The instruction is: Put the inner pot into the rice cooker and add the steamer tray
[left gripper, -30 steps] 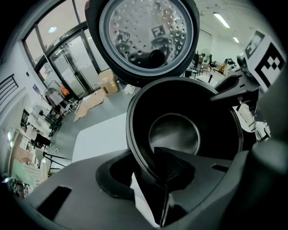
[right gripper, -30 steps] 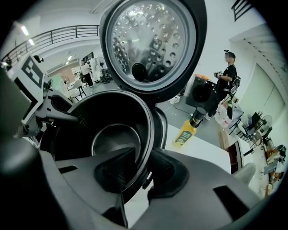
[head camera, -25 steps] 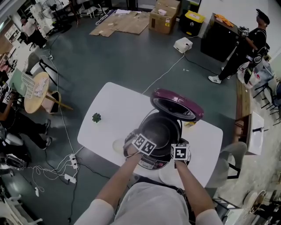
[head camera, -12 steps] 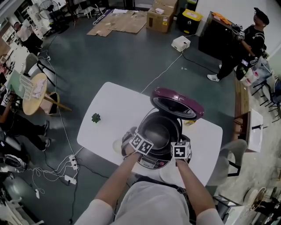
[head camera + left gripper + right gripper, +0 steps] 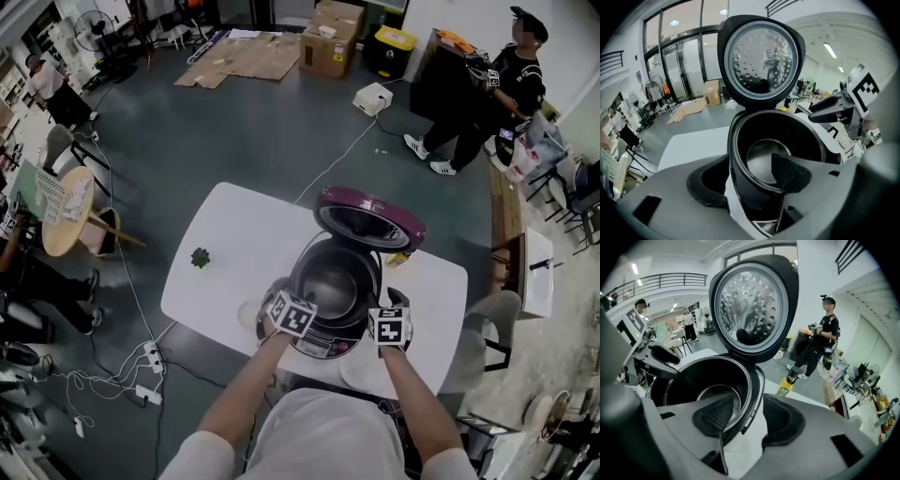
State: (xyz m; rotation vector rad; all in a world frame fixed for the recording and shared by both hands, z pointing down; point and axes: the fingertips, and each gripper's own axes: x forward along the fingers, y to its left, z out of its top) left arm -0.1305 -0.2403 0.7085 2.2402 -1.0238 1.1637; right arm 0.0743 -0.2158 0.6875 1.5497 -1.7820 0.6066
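Jaws on both my grippers stand apart, neither one clamped on anything. The dark metal inner pot (image 5: 328,286) sits down inside the round grey rice cooker (image 5: 323,345), whose purple lid (image 5: 370,217) stands raised behind it, on the white table (image 5: 234,244). My left gripper (image 5: 750,180) straddles the near-left rim, one pad outside the cooker wall and one inside the pot. My right gripper (image 5: 749,420) straddles the near-right rim likewise, with bare table showing between its outer pad and the wall.
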